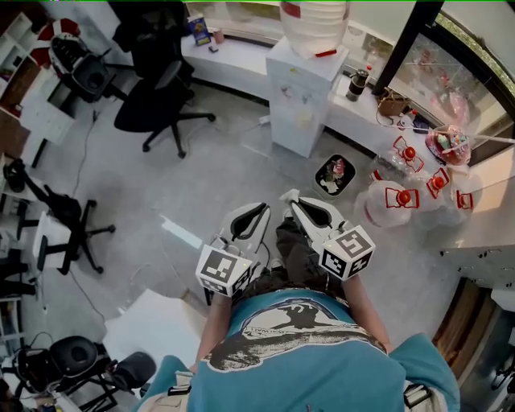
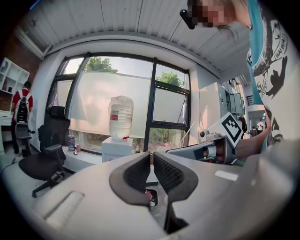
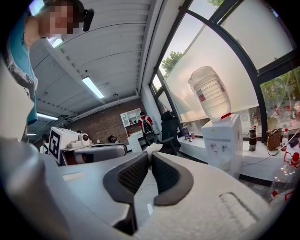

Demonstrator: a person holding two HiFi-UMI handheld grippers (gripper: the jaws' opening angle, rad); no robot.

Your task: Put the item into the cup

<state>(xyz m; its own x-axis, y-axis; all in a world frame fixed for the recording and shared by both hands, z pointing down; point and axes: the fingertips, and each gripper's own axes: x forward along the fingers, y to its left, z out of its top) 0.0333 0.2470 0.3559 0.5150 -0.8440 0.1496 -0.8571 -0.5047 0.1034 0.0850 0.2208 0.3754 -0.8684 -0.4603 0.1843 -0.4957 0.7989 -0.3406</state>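
Left gripper (image 2: 151,155): jaws pressed together, pads meeting at the tips, nothing between them. Right gripper (image 3: 150,154): jaws likewise closed and empty. In the head view the left gripper (image 1: 259,212) and right gripper (image 1: 292,198) are held side by side, close against the person's teal shirt (image 1: 298,338), tips near each other and aimed out over the grey floor (image 1: 201,177). Just beyond the tips stands a small bin (image 1: 335,175) holding rubbish; farther on, a white water dispenser (image 1: 302,96) carries an inverted bottle (image 1: 315,24). A black office chair (image 1: 161,88) stands to the left, and clear jugs (image 1: 394,201) with red handles lie to the right. The item and the cup cannot be identified in any view.
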